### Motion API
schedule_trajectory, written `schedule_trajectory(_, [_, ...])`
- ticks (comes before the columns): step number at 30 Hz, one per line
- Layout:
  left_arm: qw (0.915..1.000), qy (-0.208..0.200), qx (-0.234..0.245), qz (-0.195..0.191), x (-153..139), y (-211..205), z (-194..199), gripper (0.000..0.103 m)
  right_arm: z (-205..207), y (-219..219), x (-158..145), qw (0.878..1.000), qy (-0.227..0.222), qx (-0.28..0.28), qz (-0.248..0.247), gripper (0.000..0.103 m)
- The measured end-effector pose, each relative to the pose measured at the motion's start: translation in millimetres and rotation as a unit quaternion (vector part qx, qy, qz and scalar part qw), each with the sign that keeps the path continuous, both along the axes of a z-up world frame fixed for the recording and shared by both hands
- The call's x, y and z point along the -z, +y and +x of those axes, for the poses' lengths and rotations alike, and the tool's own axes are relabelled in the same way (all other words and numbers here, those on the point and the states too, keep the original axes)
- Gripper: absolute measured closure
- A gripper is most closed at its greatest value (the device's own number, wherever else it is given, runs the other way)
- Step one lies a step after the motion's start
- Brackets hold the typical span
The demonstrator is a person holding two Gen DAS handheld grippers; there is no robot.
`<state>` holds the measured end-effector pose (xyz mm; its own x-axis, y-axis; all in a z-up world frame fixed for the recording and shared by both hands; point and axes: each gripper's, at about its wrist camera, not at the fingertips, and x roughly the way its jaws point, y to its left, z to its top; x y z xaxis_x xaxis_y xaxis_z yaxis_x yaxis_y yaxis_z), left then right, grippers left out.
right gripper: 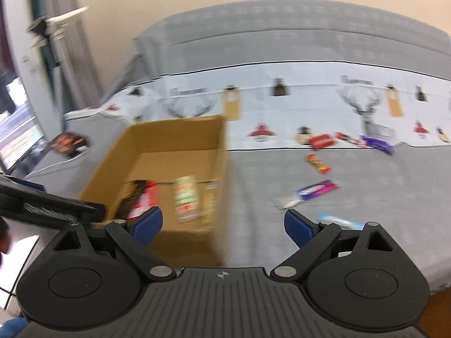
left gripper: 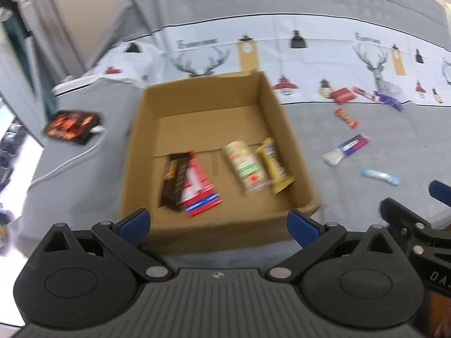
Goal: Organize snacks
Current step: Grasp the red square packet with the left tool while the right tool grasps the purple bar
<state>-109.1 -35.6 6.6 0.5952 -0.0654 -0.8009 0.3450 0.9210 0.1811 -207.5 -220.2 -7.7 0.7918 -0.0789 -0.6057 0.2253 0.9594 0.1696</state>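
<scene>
Cardboard box (left gripper: 214,146), open-topped, standing on a grey bedspread (left gripper: 352,197) straight ahead of the left gripper (left gripper: 218,225), its near wall just beyond the blue fingertips (left gripper: 135,222). Contents, lying flat on the box floor: one dark brown bar (left gripper: 173,180) overlapping one red, white and blue packet (left gripper: 198,188), ahead of the left jaw; one beige and green bar (left gripper: 246,166) touching one yellow packet (left gripper: 274,166), ahead of the right jaw. Loose on the bedspread, outside the box and to the right of the left gripper's jaws: one pale blue bar (left gripper: 380,176); one purple and silver bar (left gripper: 345,149); one orange and red bar (left gripper: 346,117); and, farthest off at the edge of a deer-print sheet (left gripper: 310,50), a red packet (left gripper: 342,95), a dark red bar (left gripper: 363,93) and a purple wrapper (left gripper: 387,98) close together. Left gripper: jaws wide apart, holding nothing. Right gripper (right gripper: 222,225): jaws wide apart, holding nothing; the box sits ahead of its left jaw, the pale blue bar just beyond its right fingertip. Far left of the box: a black and orange pouch (left gripper: 72,126) with a white cable (left gripper: 70,157) beside it. All views motion-blurred; labels illegible.
</scene>
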Motion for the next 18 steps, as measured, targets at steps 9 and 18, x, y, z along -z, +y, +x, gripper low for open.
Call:
schedule_trajectory(9, [0.9961, 0.023, 0.084, -0.013, -7, -147, 79, 0.000, 35, -169, 15, 0.993, 0.007, 0.105, -0.047, 0.006])
schedule_trajectory(18, [0.9771, 0.032, 0.208, 0.034, 94, -333, 201, 0.000, 144, -332, 98, 0.988, 0.043, 0.107, -0.099, 0.004])
